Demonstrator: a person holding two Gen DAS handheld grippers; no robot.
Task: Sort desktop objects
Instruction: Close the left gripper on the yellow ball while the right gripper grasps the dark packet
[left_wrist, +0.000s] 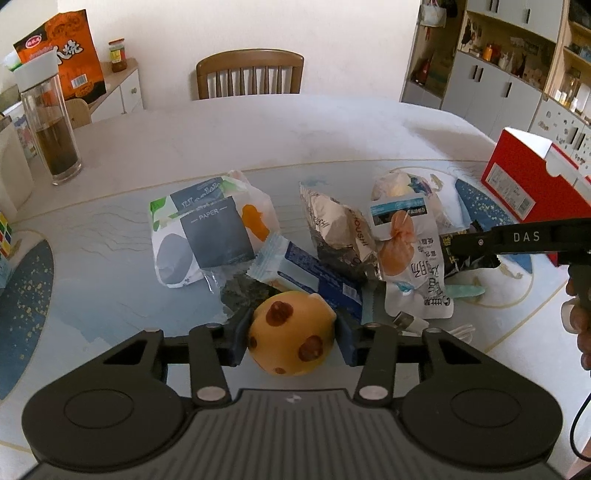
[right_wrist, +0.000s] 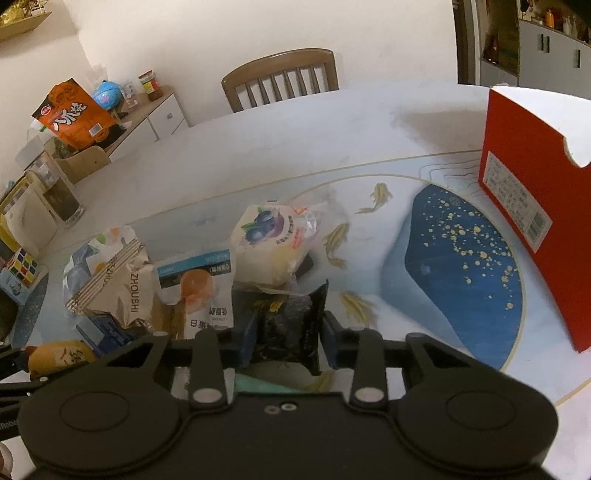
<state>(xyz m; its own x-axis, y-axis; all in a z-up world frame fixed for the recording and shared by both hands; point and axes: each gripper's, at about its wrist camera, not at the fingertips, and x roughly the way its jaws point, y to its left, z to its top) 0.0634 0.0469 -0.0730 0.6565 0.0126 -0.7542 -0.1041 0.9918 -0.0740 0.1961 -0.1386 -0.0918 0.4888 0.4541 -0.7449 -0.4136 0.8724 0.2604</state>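
Note:
My left gripper (left_wrist: 291, 338) is shut on a yellow ball toy with brown spots (left_wrist: 290, 332), held just above the table near its front; the toy also shows in the right wrist view (right_wrist: 59, 356). My right gripper (right_wrist: 288, 338) is shut on a black snack packet (right_wrist: 291, 326), and it shows at the right of the left wrist view (left_wrist: 465, 245). A pile of snack packets lies mid-table: a tissue pack marked PAPER (left_wrist: 214, 236), a blue wafer packet (left_wrist: 314, 277), a brown ZHOUSHI bag (right_wrist: 114, 291), a white packet with orange print (right_wrist: 201, 291) and a blueberry pack (right_wrist: 271, 240).
A red shoebox (right_wrist: 535, 206) stands at the table's right. A glass bottle of dark tea (left_wrist: 50, 125) stands far left, with a Rubik's cube (right_wrist: 22, 267) near it. A wooden chair (left_wrist: 250, 74) is behind the table. A teal object (left_wrist: 465, 291) lies by the pile.

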